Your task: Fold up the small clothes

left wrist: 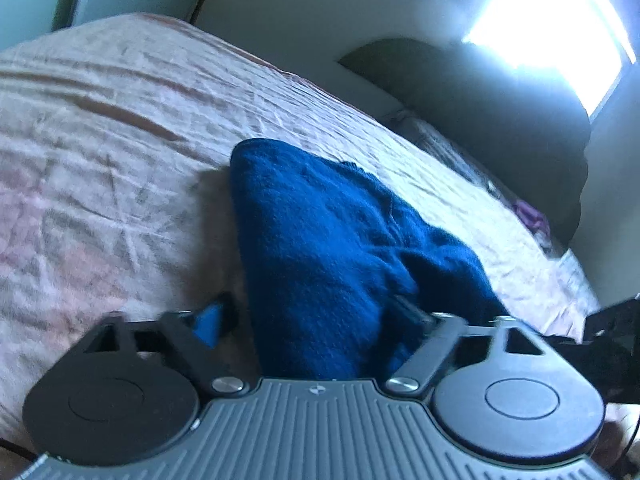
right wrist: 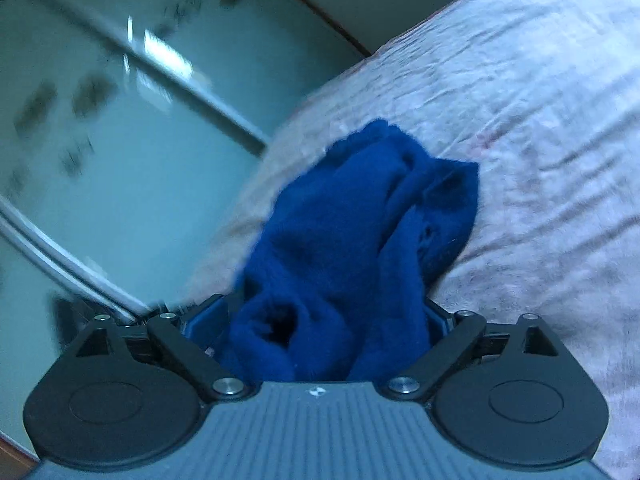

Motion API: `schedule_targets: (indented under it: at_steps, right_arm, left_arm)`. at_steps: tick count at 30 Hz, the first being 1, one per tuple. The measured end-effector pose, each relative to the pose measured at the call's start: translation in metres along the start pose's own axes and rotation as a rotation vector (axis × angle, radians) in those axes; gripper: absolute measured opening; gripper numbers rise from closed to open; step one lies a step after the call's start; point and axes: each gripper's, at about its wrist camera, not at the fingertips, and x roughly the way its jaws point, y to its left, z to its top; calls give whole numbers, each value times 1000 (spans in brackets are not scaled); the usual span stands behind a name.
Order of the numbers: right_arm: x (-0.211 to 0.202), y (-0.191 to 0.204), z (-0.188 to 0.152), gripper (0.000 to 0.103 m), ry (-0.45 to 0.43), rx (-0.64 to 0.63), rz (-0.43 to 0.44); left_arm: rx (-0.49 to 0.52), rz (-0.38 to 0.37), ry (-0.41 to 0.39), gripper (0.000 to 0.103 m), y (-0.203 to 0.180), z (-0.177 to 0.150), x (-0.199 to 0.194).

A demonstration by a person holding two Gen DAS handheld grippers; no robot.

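Note:
A small dark blue knitted garment (left wrist: 320,240) lies bunched on the pink bedspread (left wrist: 100,140). In the left wrist view its near end runs down between the fingers of my left gripper (left wrist: 316,320), whose jaws stand wide, with the cloth against the right finger (left wrist: 408,308); whether it is clamped does not show. In the right wrist view the garment (right wrist: 360,220) fills the gap of my right gripper (right wrist: 320,320), a rolled cuff or sleeve opening at its left finger (right wrist: 204,316). The fingertips are hidden by cloth in both views.
The bed's edge runs near frosted glass wardrobe doors (right wrist: 100,140). A dark headboard or pillow (left wrist: 500,128) and a bright window (left wrist: 552,12) lie beyond the bed. Part of the other gripper (left wrist: 612,328) shows at the right edge of the left wrist view.

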Motion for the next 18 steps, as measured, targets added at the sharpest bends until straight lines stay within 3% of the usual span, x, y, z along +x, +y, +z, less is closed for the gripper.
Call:
schedule_targets:
  at_steps: [2, 3, 4, 6, 11, 18]
  right_arm:
    - [3, 14, -5, 86, -12, -58, -65]
    - [4, 17, -6, 61, -20, -69, -103]
    - [4, 18, -7, 50, -26, -61, -131]
    - [1, 11, -9, 42, -51, 14, -105]
    - [-6, 7, -20, 38, -99, 123, -70]
    - [-3, 7, -28, 33, -118, 271, 81]
  left_arm:
    - [12, 0, 10, 56, -3, -1, 1]
    - [10, 1, 5, 47, -4, -1, -1]
    - [17, 3, 1, 43, -6, 0, -2]
    - [45, 12, -8, 33, -10, 1, -5]
    - [120, 49, -8, 26, -19, 7, -11]
    - [214, 131, -49, 25, -25, 20, -27]
